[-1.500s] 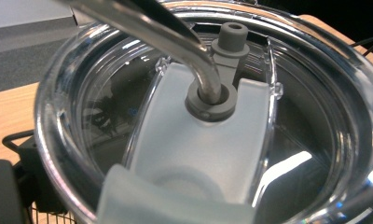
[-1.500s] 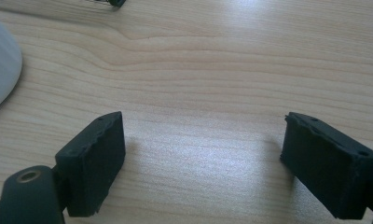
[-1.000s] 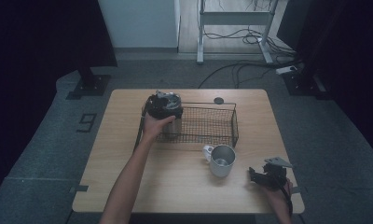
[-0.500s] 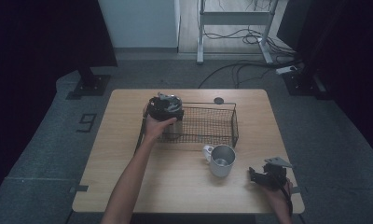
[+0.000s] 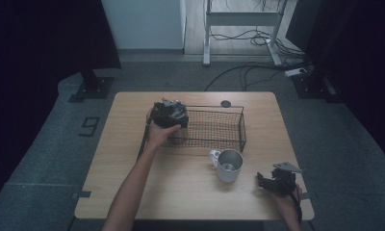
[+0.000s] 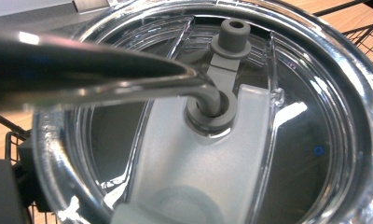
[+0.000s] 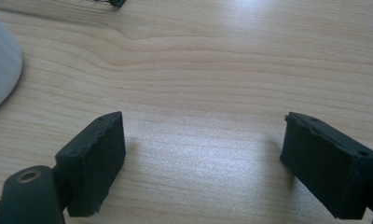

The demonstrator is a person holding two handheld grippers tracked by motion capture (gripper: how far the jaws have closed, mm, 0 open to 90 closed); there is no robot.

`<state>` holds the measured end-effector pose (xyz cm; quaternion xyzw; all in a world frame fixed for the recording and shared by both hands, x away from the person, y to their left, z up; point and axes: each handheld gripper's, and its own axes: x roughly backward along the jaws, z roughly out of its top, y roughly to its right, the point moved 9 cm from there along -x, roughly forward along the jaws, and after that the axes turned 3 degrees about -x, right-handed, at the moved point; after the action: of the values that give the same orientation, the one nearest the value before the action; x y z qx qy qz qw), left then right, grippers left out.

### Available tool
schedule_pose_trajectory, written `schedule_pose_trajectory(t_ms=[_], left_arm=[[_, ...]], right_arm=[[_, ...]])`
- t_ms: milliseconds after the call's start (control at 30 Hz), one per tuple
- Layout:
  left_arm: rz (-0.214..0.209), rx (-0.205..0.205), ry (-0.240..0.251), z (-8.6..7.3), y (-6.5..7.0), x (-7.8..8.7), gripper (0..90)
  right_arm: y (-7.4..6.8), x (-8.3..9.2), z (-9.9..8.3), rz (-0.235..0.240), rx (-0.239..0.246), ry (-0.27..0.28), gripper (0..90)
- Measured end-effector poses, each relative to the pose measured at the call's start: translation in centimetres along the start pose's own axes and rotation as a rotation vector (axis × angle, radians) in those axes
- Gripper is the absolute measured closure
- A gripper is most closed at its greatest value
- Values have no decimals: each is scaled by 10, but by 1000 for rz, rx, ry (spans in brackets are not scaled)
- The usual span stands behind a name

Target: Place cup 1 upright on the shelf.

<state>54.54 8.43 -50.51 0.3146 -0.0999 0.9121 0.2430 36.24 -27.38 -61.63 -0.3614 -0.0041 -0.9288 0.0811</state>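
High view puts my left gripper [image 5: 170, 114] at the left end of the wire basket [image 5: 219, 129], which lies with its long side running across the wooden table [image 5: 133, 159]. My left gripper view looks straight down onto a clear lid [image 6: 315, 116] from close above, so the vessel under it stands upright with its axis pointing up at the camera. A metal straw [image 6: 105, 79] crosses that view from the left, nearly level, then bends down through a grey rubber ring [image 6: 211, 112] in the lid; the ring's small plug [image 6: 233, 33] sticks up on its tab beyond it. Whether my left jaws grip anything I cannot tell. My right gripper [image 5: 277, 182] rests near the table's right front corner, well apart from the basket, with a metal mug [image 5: 228, 165] standing upright just to its left. My right gripper view shows those jaws spread apart over bare wood, holding nothing.
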Motion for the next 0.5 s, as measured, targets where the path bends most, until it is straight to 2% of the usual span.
schedule_pose_trajectory(t_ms=[333,500], left_arm=[[3,-2,2,-1,1,1,39],[-9,4,10,-2,1,1,38]], right_arm=[[0,0,0,0,0,0,134],[0,0,0,0,0,0,134]])
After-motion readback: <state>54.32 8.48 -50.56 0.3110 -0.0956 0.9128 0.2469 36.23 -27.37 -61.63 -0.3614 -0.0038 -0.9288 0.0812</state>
